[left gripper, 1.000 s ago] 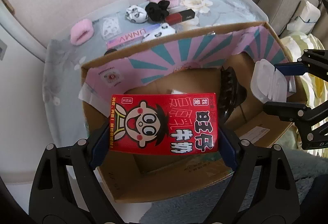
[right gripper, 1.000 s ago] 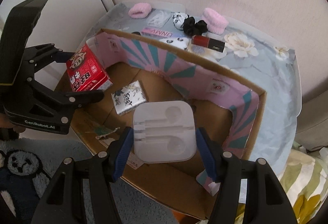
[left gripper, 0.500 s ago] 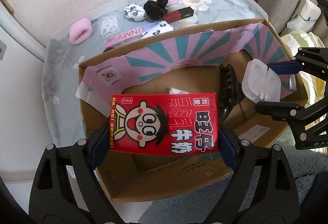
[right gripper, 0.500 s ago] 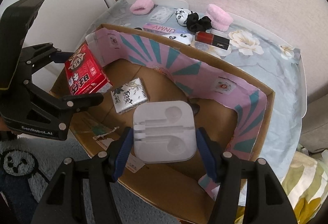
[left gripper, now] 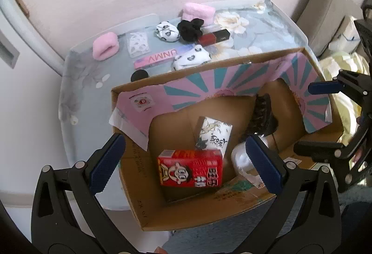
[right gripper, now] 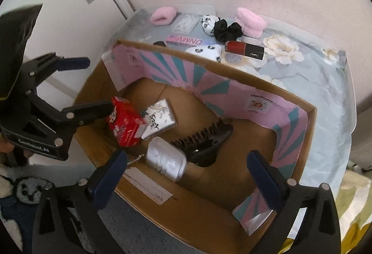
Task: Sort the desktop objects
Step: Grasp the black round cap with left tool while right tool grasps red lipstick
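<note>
Red carton (left gripper: 190, 168) boxed, white case (left gripper: 240, 158) half-hidden

Inside the cardboard box (right gripper: 309, 114), bare floor lies open at 3 o'clock of the black hair claw (right gripper: 204, 142). The 9 o'clock half is crowded by the red milk carton (right gripper: 125, 123), patterned packet (right gripper: 160, 119) and white earphone case (right gripper: 166, 158). The pink liner wall (right gripper: 186, 72) blocks entry from 12 o'clock.

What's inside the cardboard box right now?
Inside the cardboard box: red milk carton, black-and-white patterned packet, white earphone case, black hair claw. Anything beneath them is hidden.
</note>
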